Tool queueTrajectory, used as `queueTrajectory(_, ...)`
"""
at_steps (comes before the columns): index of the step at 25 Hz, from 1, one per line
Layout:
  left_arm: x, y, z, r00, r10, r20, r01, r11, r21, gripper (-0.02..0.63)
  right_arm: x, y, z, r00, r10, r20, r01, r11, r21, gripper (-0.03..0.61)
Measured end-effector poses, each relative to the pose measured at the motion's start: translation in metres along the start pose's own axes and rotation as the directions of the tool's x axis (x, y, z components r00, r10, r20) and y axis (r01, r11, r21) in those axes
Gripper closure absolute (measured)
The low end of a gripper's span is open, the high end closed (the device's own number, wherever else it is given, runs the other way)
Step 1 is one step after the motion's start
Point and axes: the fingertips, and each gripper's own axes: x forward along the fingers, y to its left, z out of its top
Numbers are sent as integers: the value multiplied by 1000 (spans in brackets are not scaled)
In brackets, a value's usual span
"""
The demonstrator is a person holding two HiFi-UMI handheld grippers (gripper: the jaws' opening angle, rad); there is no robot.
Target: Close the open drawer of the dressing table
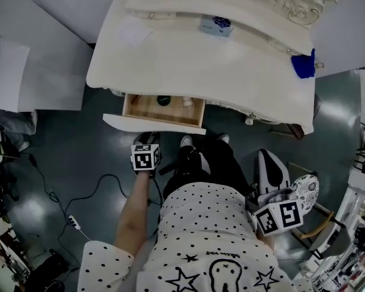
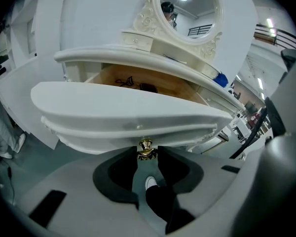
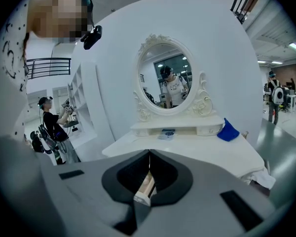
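Drawer (image 1: 140, 124) of the white bench (image 1: 243, 72) stands pulled out, well proud of the front edge, wood lining exposed, on the left side of the kneehole. Left gripper (image 2: 147, 158) is at the drawer front: jaws narrowly apart with the brass knob (image 2: 145, 148) filling the gap, pads against its sides as far as I can read it. Right gripper (image 3: 149, 157) hangs back by the person's hip, tips pressed together on nothing, aimed at the mirror (image 3: 170, 78). Step in hand, by my reading: the push itself, barely begun or about to begin. Next move wants a straight, level shove along the runners, square to the front panel, until the panel meets the bench edge; a skewed push might bind it. Inside lie a dark round item (image 1: 163, 100) and a small pale one (image 1: 187, 102), both low, unlikely to foul. A blue cloth (image 1: 303, 66) sits at the far right of the top, a cable (image 1: 85, 193) trails on the floor; neither is in the path.
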Motion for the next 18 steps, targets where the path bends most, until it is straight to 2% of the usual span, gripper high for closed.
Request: queueTrajectory(18,19,1,28,999,-13,34,12,1000,23,474,0,3,-2,1000,3,1,-3,1000,-4,569)
